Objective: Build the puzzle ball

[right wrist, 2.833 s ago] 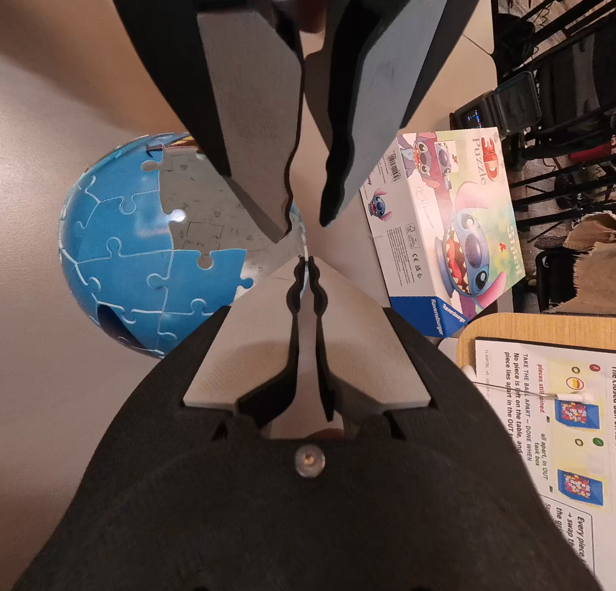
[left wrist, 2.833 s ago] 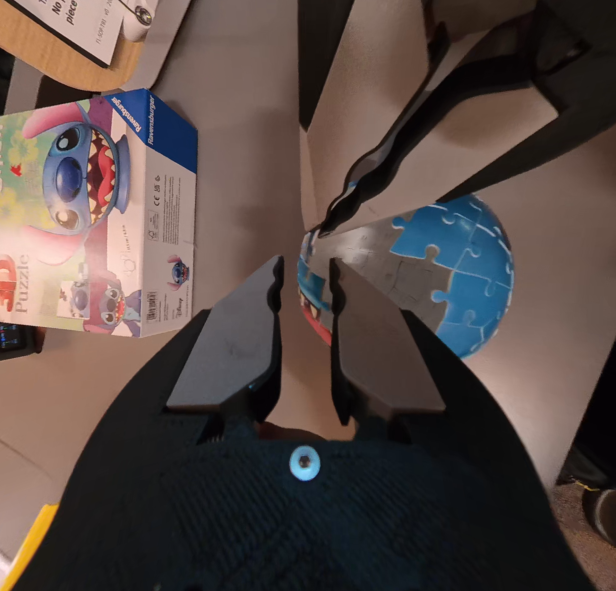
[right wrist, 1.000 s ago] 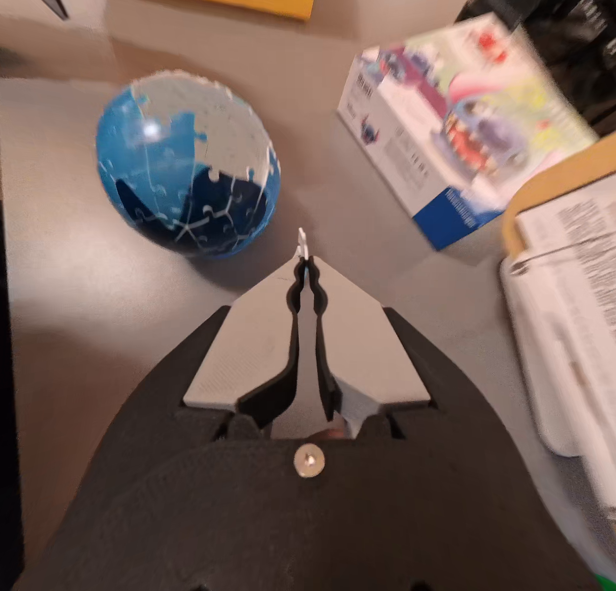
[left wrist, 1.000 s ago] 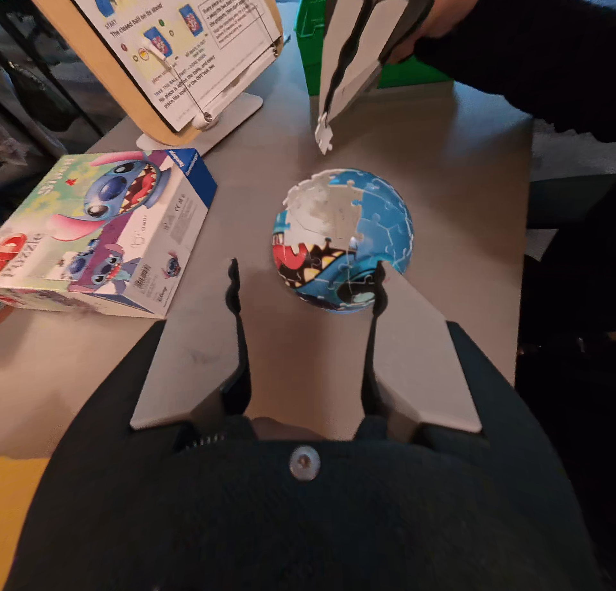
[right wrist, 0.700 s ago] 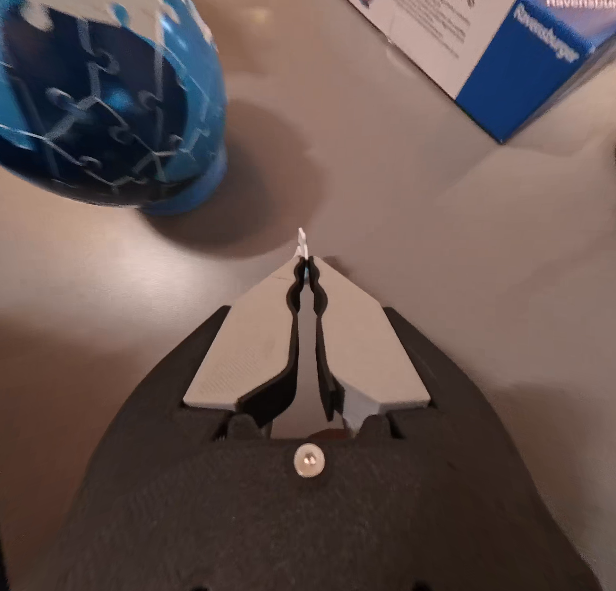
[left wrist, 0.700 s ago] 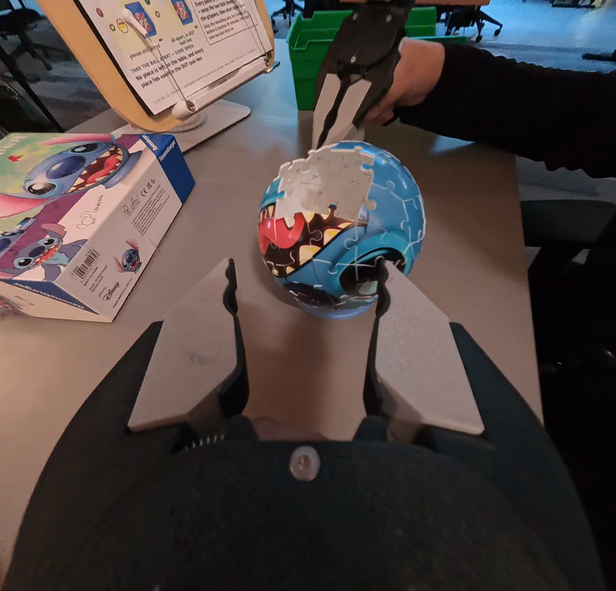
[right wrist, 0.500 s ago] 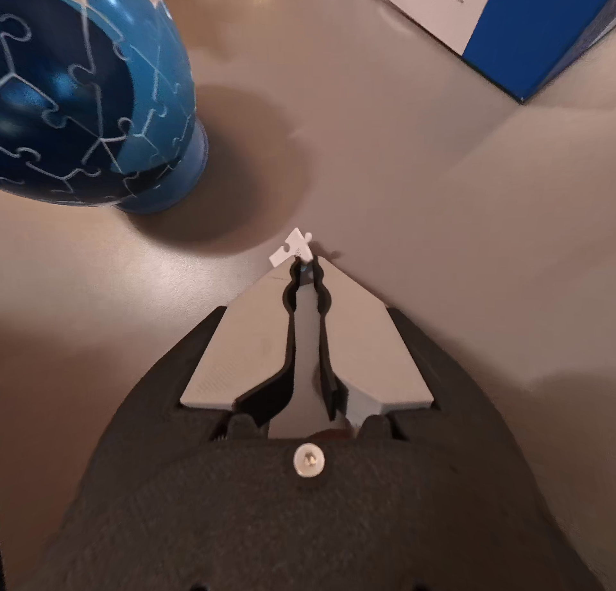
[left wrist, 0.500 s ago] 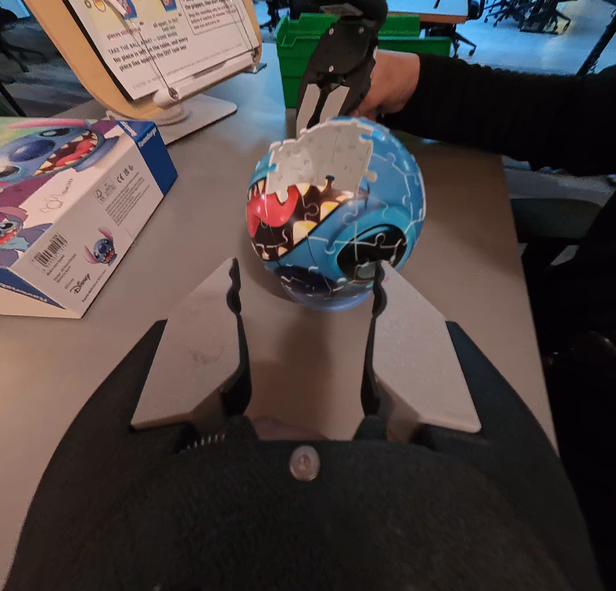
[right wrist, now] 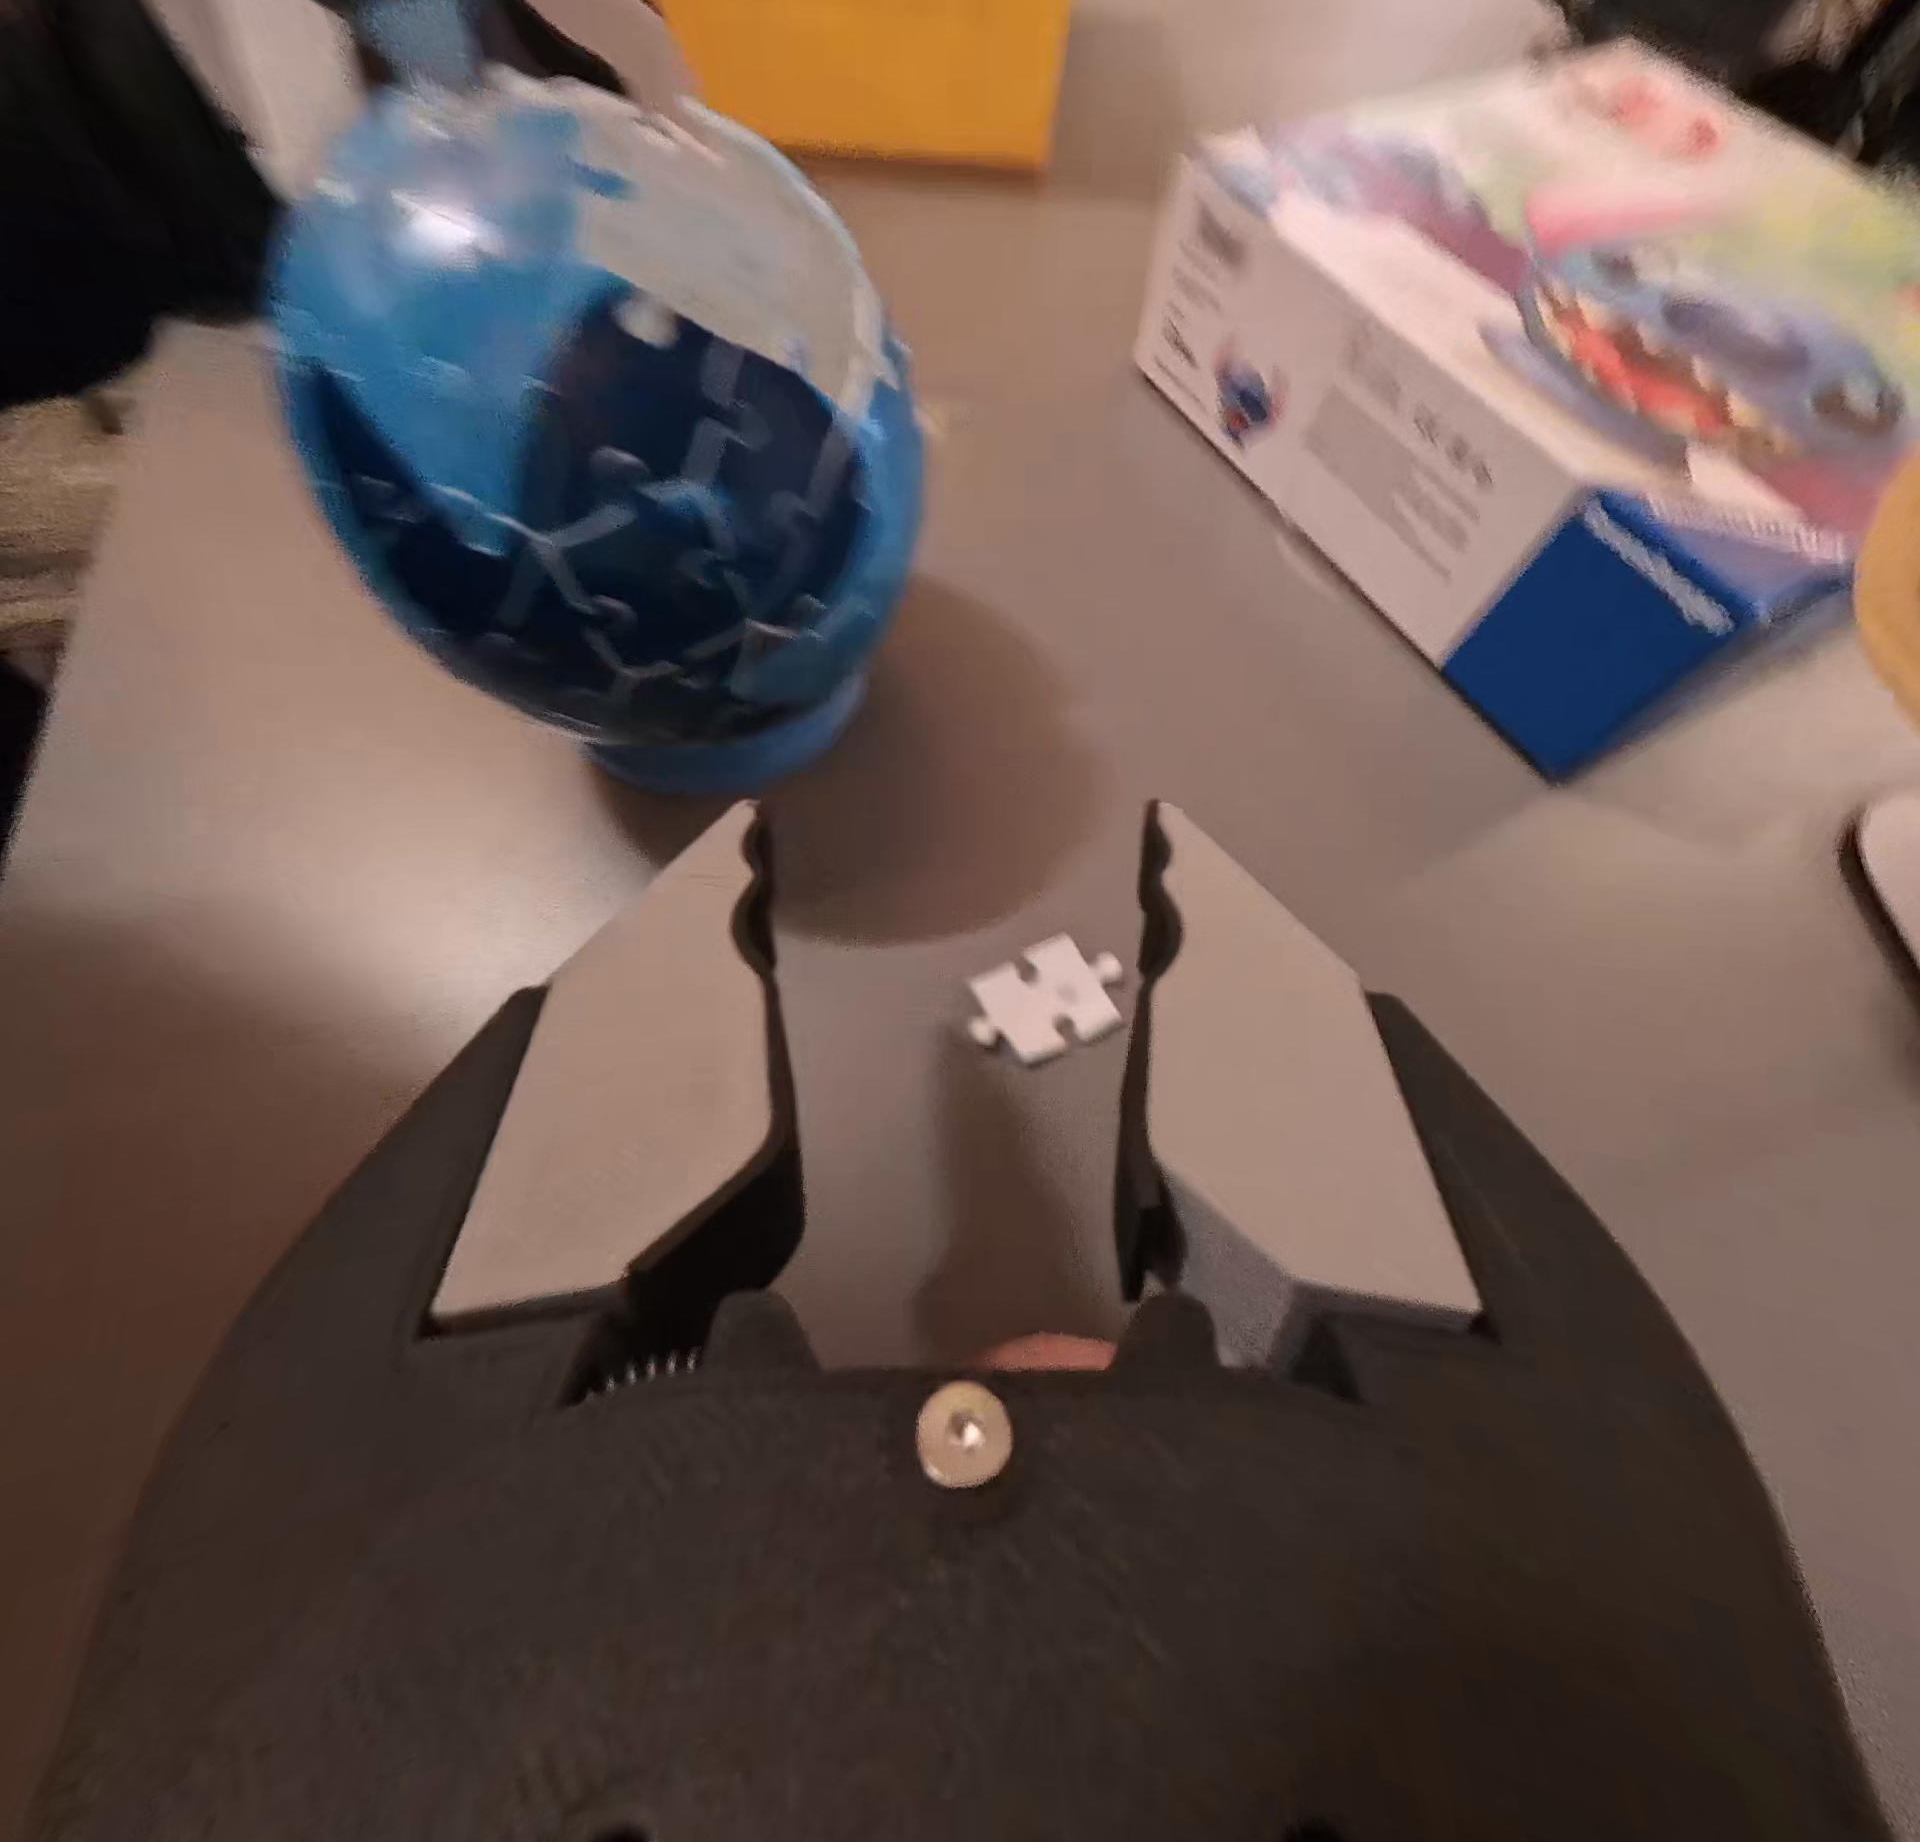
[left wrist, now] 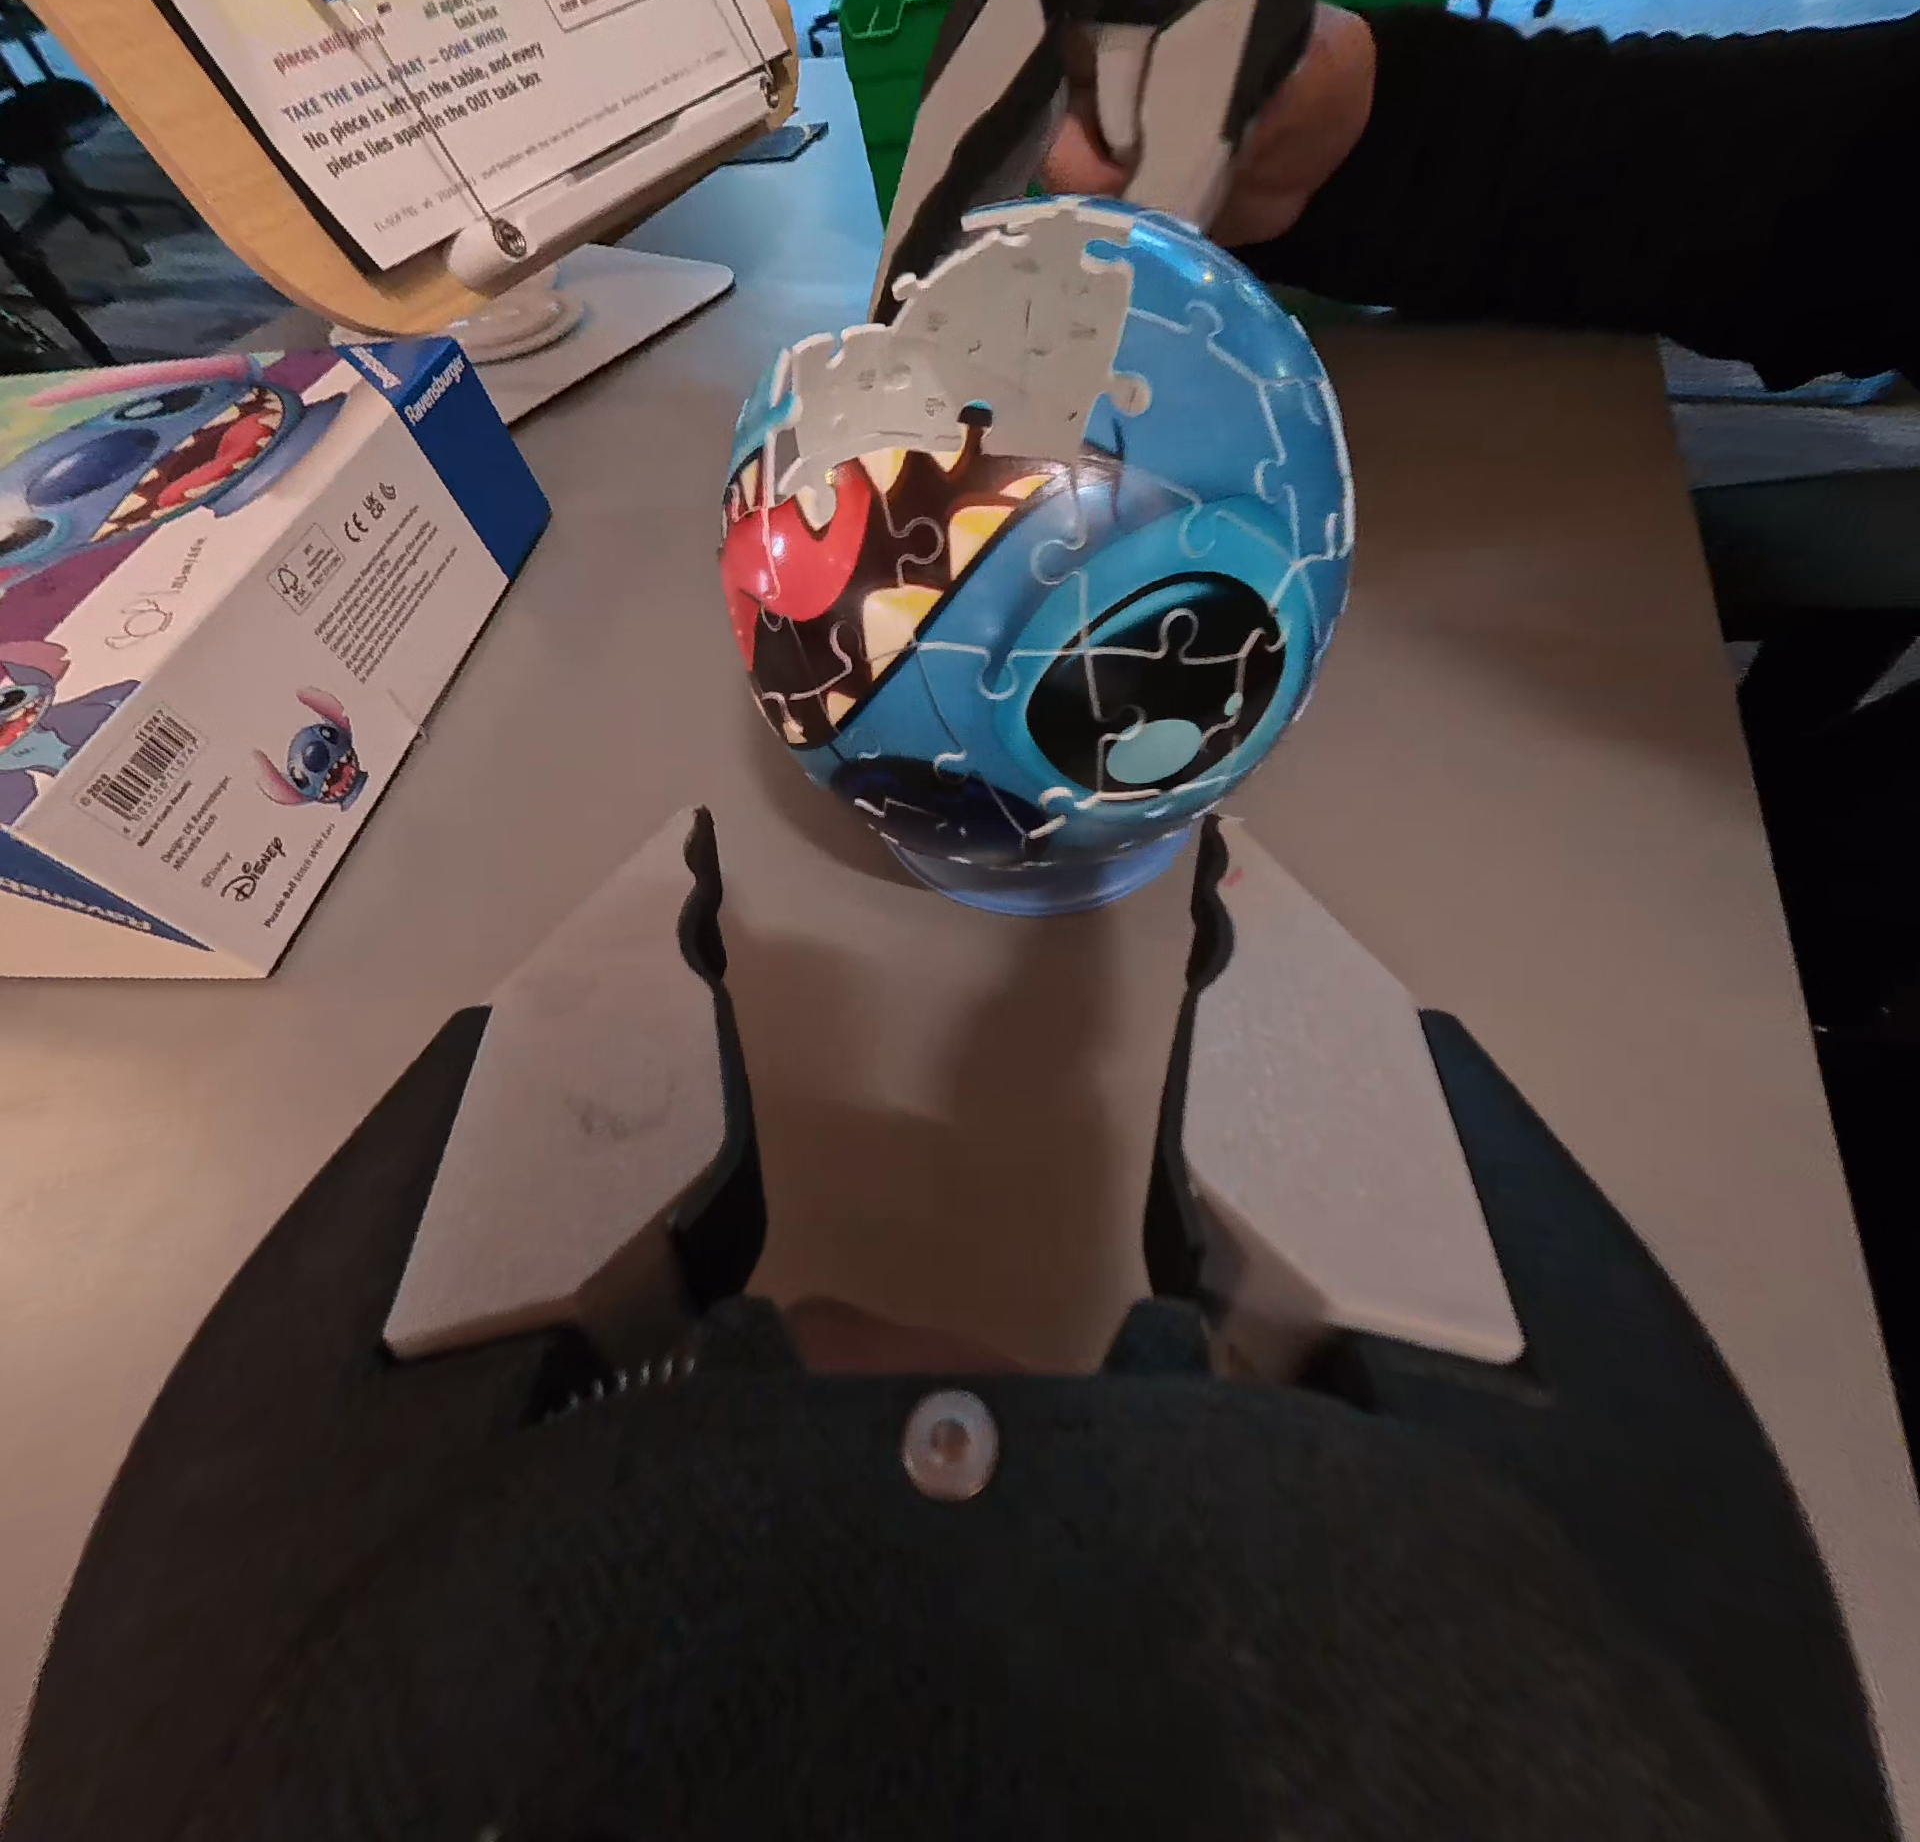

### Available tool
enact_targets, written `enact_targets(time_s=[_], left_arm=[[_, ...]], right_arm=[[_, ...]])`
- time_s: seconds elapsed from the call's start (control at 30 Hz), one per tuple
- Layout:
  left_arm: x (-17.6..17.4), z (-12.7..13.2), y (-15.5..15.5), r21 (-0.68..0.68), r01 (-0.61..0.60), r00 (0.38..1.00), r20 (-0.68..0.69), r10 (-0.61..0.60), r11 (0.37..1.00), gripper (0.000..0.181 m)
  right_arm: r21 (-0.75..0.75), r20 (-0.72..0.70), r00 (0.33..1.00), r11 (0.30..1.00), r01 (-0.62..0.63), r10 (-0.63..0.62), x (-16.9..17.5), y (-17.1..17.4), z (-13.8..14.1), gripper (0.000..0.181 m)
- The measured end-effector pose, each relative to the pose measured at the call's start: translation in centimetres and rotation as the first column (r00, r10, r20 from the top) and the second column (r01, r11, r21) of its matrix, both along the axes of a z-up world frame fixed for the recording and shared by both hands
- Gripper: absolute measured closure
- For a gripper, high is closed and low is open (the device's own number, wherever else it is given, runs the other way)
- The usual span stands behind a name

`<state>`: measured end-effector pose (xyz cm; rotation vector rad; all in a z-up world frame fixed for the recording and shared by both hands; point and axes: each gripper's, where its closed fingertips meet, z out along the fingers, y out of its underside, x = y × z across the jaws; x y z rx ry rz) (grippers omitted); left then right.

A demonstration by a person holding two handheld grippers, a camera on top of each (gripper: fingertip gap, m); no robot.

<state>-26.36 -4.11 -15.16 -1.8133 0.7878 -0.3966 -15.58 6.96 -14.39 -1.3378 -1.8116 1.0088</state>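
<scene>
piece let go, ball still unfinished

the right gripper point(right wrist: 948, 888) has just spread its fingers wide and dropped the white puzzle piece point(right wrist: 1042, 997) flat on the table point(right wrist: 1351, 857), so that piece still needs fitting. the puzzle ball point(left wrist: 1034, 545) stands at 12 o'clock of the left gripper point(left wrist: 951, 878), whose fingers gape wide, empty, one tip beside the ball's base.
</scene>
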Motion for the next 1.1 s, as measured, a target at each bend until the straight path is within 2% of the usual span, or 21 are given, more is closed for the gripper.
enact_targets(time_s=[0.03,0.1,0.13,0.17,0.27,0.43,0.7,0.8,0.87,1.1], left_arm=[[0.1,0.0,0.0,0.006,0.001,1.0,-0.005,-0.001,1.0,0.09],[0.3,-0.3,0.0,0.011,0.011,1.0,-0.018,-0.011,1.0,0.086],[0.3,-0.4,0.1,0.019,0.007,1.0,-0.028,-0.007,1.0,0.085],[0.2,-0.4,0.3,0.029,-0.002,0.999,-0.039,0.004,1.0,0.085],[-0.2,-0.2,0.7,0.055,-0.029,0.999,-0.041,0.032,0.998,0.085],[-0.2,-0.4,0.8,0.036,-0.03,0.999,-0.044,0.032,0.999,0.084],[0.9,-1.5,0.9,0.056,-0.004,0.986,-0.166,0.014,0.998,0.082],[2.4,-1.6,0.6,0.049,0.047,0.984,-0.173,-0.038,0.998,0.078],[2.6,-1.7,0.7,0.058,0.044,0.981,-0.192,-0.032,0.997,0.076],[2.3,-1.5,1.3,0.106,0.008,0.976,-0.218,0.016,0.994,0.084]], right_arm=[[0.007,-0.043,0.998,0.999,-0.042,0.042,-0.2,-1.1,0.6,0.105],[0.035,-0.1,0.989,0.994,-0.108,0.111,-0.5,-3.2,1.2,0.102],[0.054,-0.12,0.985,0.991,-0.122,0.127,-0.8,-3.9,1.4,0.093],[0.069,-0.136,0.982,0.99,-0.126,0.134,-1.0,-4.4,1.5,0.082],[0.092,-0.183,0.976,0.99,-0.103,0.119,-1.9,-5.2,1.8,0.072],[0.124,-0.228,0.969,0.99,-0.073,0.1,-3.1,-6.0,1.7,0.07],[0.132,-0.218,0.965,0.984,-0.117,0.144,-4.1,-7.2,0.8,0.069],[0.228,-0.17,0.969,0.964,-0.138,0.179,-4.1,-7.3,0.0,0.068],[0.277,-0.152,0.973,0.952,-0.126,0.174,-4.0,-7.1,-0.4,0.069],[0.277,-0.138,0.979,0.955,-0.109,0.151,-4.6,-7.3,-1.1,0.065]])
